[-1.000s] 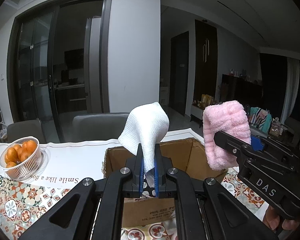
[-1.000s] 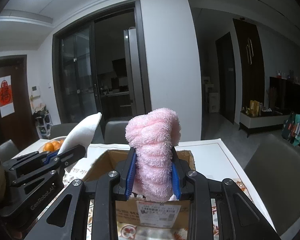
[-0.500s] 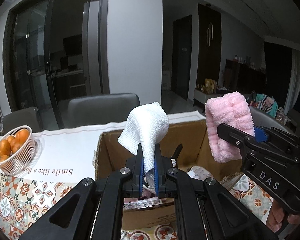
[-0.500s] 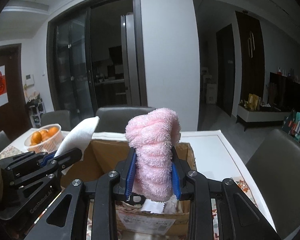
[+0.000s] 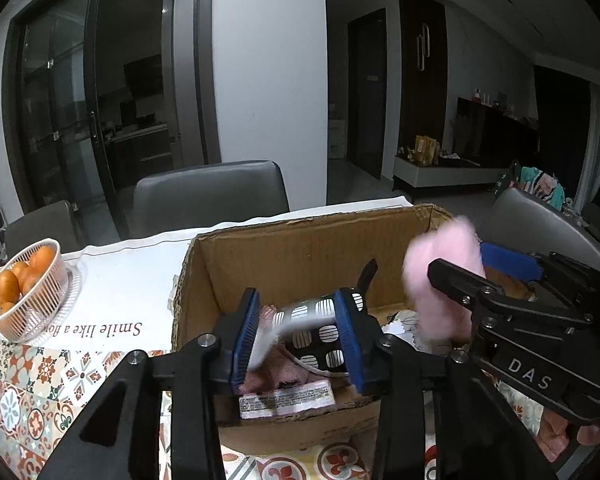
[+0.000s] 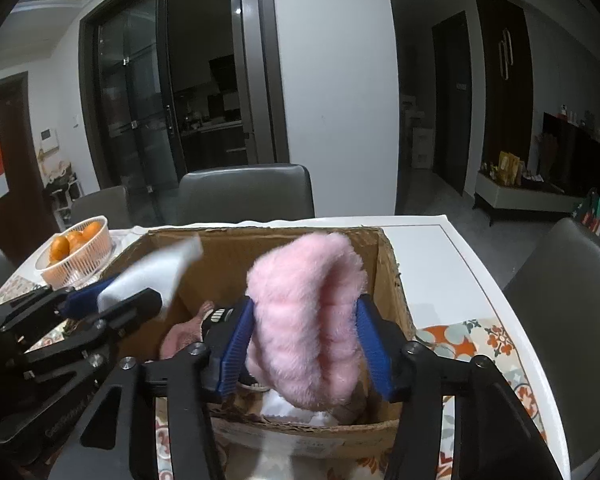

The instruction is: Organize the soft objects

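Both grippers are letting go over the cardboard box (image 5: 300, 248). The left gripper (image 5: 296, 336) is spreading its jaws, the white cloth (image 6: 152, 276) dropping blurred. The right gripper (image 6: 304, 344) is opening too, the pink towel (image 6: 304, 312) slipping loose. Half a second earlier both were clamped, held higher.

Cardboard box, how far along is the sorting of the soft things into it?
Done: a dotted black cloth and pinkish fabric already lie in the cardboard box. In hand: the white cloth and pink towel sit between the opened left tongs and right tongs, over the box. Left: both must drop in, then the tongs withdraw.
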`<state>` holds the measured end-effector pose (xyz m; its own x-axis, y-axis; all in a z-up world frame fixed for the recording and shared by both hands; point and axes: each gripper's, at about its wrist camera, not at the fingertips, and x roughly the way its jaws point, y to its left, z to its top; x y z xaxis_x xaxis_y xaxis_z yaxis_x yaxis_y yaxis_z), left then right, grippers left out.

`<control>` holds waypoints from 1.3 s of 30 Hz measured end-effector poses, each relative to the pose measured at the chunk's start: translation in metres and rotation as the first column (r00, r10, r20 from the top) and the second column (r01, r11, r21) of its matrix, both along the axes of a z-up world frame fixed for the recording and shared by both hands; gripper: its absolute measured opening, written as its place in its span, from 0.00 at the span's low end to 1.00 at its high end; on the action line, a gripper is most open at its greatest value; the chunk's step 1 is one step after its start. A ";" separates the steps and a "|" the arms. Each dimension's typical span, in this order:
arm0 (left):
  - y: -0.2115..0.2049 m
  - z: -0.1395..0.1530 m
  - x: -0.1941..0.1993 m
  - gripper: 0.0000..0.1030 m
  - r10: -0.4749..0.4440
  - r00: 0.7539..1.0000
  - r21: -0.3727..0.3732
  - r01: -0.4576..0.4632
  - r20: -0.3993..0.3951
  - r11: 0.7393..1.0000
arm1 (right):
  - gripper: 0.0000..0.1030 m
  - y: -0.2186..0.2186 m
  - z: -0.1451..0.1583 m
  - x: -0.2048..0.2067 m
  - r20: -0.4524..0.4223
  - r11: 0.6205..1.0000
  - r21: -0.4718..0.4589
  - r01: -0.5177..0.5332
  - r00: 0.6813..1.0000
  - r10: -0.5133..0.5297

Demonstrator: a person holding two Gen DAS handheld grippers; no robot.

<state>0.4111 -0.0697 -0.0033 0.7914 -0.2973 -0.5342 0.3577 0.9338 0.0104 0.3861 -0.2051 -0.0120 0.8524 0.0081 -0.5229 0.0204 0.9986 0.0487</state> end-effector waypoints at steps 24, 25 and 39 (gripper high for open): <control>0.034 0.056 -0.114 0.71 0.153 0.980 -0.008 -0.153 0.125 0.988 | 0.71 0.014 0.060 -0.111 0.145 0.995 -0.062 0.083 0.987 -0.073; 0.034 0.059 -0.121 0.72 0.157 0.978 -0.007 -0.157 0.134 0.988 | 0.71 0.015 0.062 -0.118 0.150 0.994 -0.065 0.083 0.986 -0.073; 0.052 0.074 -0.210 0.90 0.219 0.953 -0.009 -0.222 0.211 0.975 | 0.78 0.031 0.085 -0.202 0.221 0.990 -0.095 0.104 0.972 -0.081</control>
<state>0.2010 -0.0172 0.0705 0.9310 -0.0958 -0.3523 0.1311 0.9883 0.0775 0.1843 -0.1742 0.0734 0.9395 -0.1215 -0.3203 0.1137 0.9926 -0.0430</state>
